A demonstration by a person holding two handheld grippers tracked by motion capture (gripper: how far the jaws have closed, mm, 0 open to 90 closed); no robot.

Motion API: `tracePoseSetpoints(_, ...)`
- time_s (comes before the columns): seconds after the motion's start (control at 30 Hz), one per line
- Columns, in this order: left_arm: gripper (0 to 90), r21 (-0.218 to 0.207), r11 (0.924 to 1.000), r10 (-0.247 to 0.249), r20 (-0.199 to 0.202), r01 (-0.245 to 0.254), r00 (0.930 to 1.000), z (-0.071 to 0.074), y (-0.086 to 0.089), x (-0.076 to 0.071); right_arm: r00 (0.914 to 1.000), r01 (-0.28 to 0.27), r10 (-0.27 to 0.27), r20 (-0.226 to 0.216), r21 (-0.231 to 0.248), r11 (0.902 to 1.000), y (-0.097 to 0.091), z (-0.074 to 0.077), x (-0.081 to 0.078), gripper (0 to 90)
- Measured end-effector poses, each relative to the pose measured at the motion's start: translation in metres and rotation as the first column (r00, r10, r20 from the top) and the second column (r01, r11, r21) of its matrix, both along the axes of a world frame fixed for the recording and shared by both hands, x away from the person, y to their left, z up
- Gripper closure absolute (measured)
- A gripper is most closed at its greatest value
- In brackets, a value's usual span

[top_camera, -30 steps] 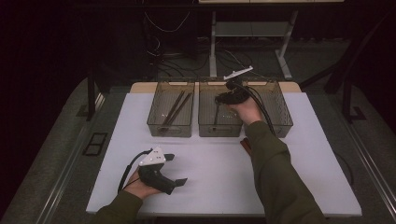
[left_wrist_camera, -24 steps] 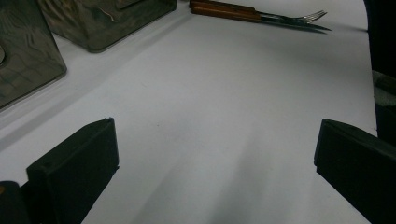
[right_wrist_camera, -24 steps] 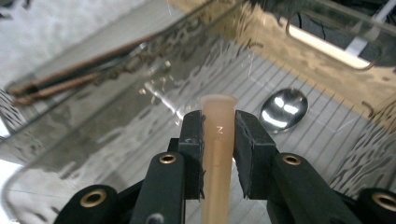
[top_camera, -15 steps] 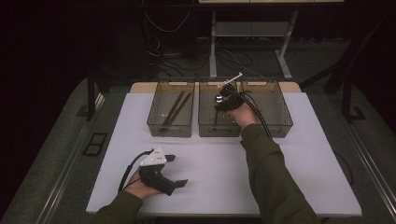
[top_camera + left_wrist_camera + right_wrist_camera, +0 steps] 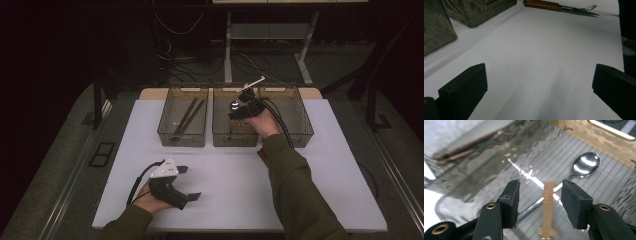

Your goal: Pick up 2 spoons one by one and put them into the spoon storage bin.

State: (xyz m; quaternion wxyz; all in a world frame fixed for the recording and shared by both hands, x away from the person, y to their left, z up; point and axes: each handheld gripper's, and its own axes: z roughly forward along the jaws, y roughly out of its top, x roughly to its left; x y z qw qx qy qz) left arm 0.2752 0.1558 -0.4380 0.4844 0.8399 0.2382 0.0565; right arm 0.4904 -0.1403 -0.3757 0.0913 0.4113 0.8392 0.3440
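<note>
Spoon (image 5: 584, 166) with a wooden handle lies loose in the middle bin (image 5: 222, 135) at the table's (image 5: 330, 165) far side, its blurred handle between the right gripper's (image 5: 540, 192) pads without touching them; those jaws have just been opening. Near left, the left gripper (image 5: 539, 80) rests wide open on the white tabletop, nothing between its pads.

A white table (image 5: 330, 165) is seen carrying three clear bins: the middle bin (image 5: 222, 135), the left bin (image 5: 170, 135) beside it, and the right bin (image 5: 300, 132) opposite. A fork (image 5: 564, 6) is laid nearby.
</note>
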Motion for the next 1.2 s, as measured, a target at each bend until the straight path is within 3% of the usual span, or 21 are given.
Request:
tracePoseSetpoints(0.27,0.0,-0.001,1.0,0.003,0.005,-0.003,1.0,0.0,0.0,0.0,0.9988,-0.01,0.008,0.048,0.056,0.9984,-0.013,0.011,-0.018,44.9)
tracePoseSetpoints(0.6,0.0,-0.005,0.9999,0.013,0.001,-0.013,0.9999,0.001,0.0,-0.002,0.9957,-0.015,0.001,0.093,0.157,0.9875,-0.034,0.025,-0.043,40.1)
tracePoseSetpoints(0.9,0.0,-0.003,0.9999,0.016,0.007,-0.016,0.9998,0.001,0.0,-0.002,0.9881,-0.056,0.028,0.151,0.186,0.981,-0.052,0.031,-0.073,40.1)
tracePoseSetpoints(1.2,0.0,0.0,0.9999,0.017,0.009,-0.017,0.9998,0.001,0.0,-0.002,0.9835,-0.072,0.033,0.178,0.22,0.9729,-0.068,0.032,-0.102,40.1)
